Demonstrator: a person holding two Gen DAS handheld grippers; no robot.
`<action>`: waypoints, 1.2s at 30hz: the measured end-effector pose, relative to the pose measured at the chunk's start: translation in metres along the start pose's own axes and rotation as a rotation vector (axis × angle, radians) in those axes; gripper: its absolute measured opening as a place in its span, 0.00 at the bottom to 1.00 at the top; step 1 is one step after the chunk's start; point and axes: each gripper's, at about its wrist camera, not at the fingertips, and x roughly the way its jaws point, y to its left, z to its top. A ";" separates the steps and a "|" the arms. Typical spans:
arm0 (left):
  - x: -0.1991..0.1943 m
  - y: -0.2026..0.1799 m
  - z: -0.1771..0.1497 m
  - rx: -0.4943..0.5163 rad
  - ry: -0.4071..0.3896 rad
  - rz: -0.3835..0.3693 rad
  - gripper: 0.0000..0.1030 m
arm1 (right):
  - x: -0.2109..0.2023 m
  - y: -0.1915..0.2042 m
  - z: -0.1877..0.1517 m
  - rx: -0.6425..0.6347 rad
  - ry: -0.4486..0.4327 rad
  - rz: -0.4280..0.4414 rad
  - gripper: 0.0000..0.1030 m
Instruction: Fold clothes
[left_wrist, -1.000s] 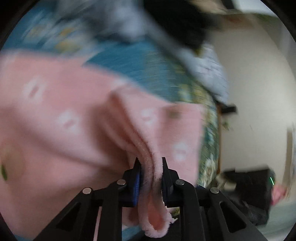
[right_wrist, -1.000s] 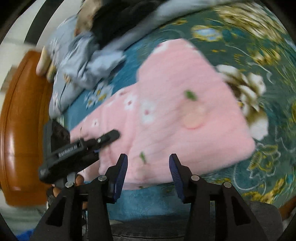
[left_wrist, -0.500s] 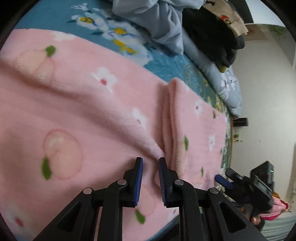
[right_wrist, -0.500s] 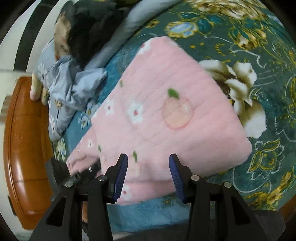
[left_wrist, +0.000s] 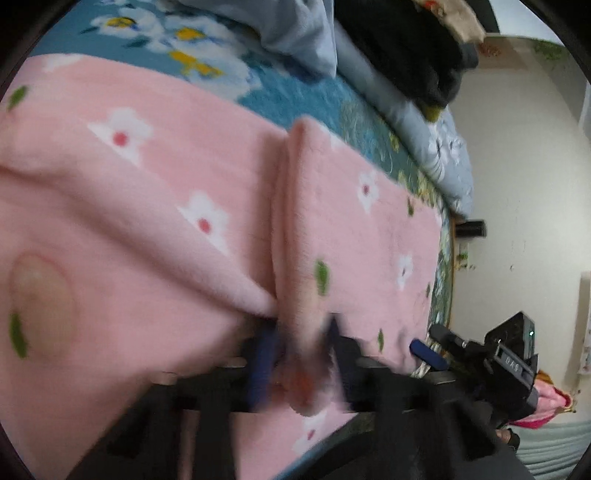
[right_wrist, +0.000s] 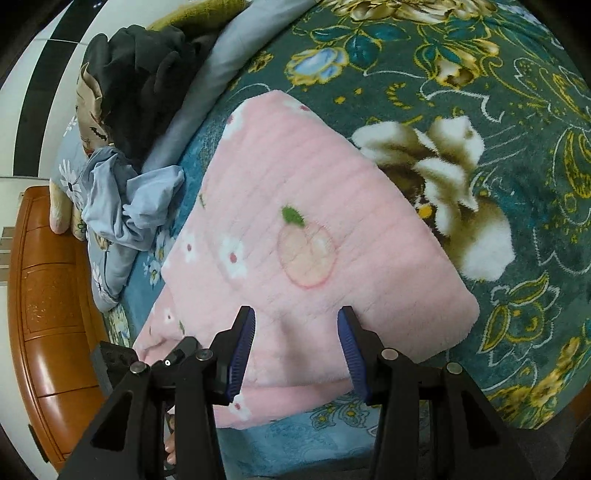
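Note:
A pink fleece garment (right_wrist: 295, 206) with flower and peach prints lies folded on the bed. In the left wrist view the pink garment (left_wrist: 166, 229) fills the frame, with a raised fold ridge (left_wrist: 295, 229) running down to my left gripper (left_wrist: 301, 354). That gripper is blurred; its blue-padded jaws stand on either side of the ridge's near end, with fabric between them. My right gripper (right_wrist: 297, 347) is open and empty, just above the garment's near edge. The right gripper also shows in the left wrist view (left_wrist: 480, 358).
The bed has a teal floral blanket (right_wrist: 498, 110). A heap of light blue (right_wrist: 122, 206) and black clothes (right_wrist: 140, 81) lies at the far side. A wooden headboard (right_wrist: 48, 295) is at the left. A white wall (left_wrist: 517, 184) is beyond the bed.
A second ago my left gripper was shut on a pink fold held up. Half a second ago it stood open above the laid-down garment. Now its jaws straddle the ridge again. The right gripper barely moved.

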 end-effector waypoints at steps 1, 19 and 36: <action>-0.002 -0.004 -0.002 0.015 -0.005 0.006 0.13 | 0.001 -0.002 0.000 0.007 0.000 0.000 0.47; -0.010 0.022 -0.020 -0.030 0.018 0.061 0.15 | 0.021 -0.004 0.000 0.003 0.070 -0.120 0.47; -0.277 0.180 -0.089 -0.493 -0.638 0.269 0.28 | -0.014 -0.005 -0.005 0.002 -0.081 0.071 0.52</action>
